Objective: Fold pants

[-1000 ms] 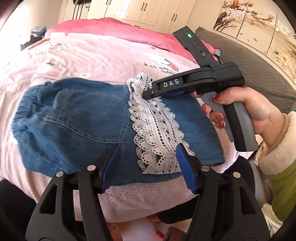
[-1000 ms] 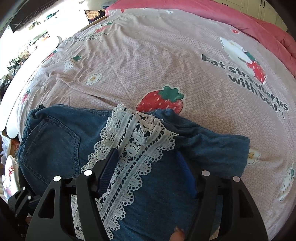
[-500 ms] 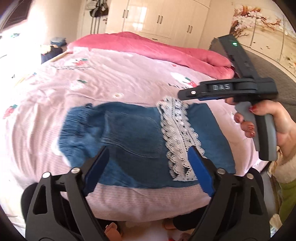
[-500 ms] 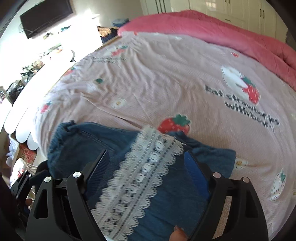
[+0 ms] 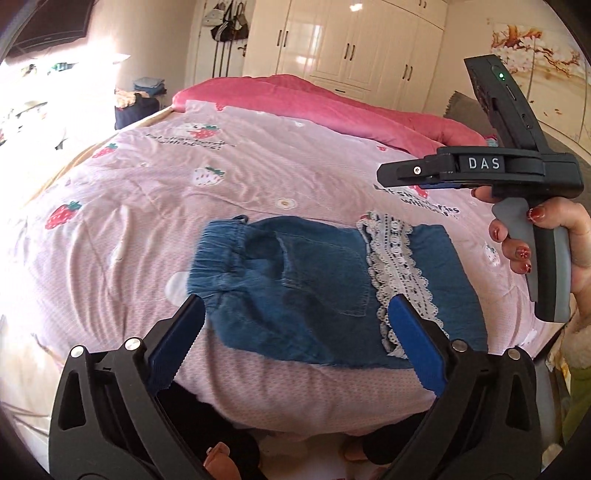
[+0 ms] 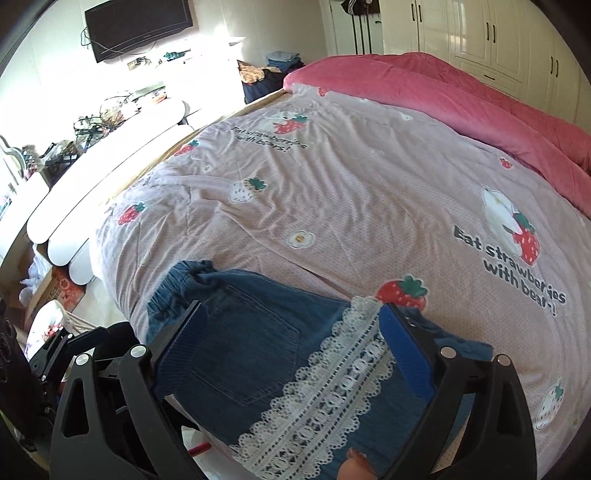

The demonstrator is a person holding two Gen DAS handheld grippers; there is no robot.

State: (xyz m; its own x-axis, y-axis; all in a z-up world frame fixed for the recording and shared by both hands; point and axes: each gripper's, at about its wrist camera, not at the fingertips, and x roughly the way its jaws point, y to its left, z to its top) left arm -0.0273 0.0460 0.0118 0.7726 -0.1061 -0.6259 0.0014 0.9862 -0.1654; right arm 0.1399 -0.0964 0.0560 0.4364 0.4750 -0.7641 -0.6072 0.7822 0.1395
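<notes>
Folded blue denim pants (image 5: 295,280) with a white lace hem band (image 5: 399,273) lie near the front edge of the bed. They also show in the right wrist view (image 6: 243,354), lace (image 6: 332,387) across the top. My left gripper (image 5: 295,343) is open and empty, held above the pants' near edge. My right gripper (image 6: 291,347) is open and empty, raised above the pants; its body shows in the left wrist view (image 5: 480,173), held in a hand at the right.
The bed has a pink strawberry-print cover (image 5: 258,177) and a folded pink quilt (image 6: 461,103) at the far side. White wardrobes (image 5: 354,44) stand behind. A white desk (image 6: 103,155) and a wall TV (image 6: 136,26) are left of the bed.
Both grippers have lifted up and back from the pants and opened wider. The pants stay folded on the bed.
</notes>
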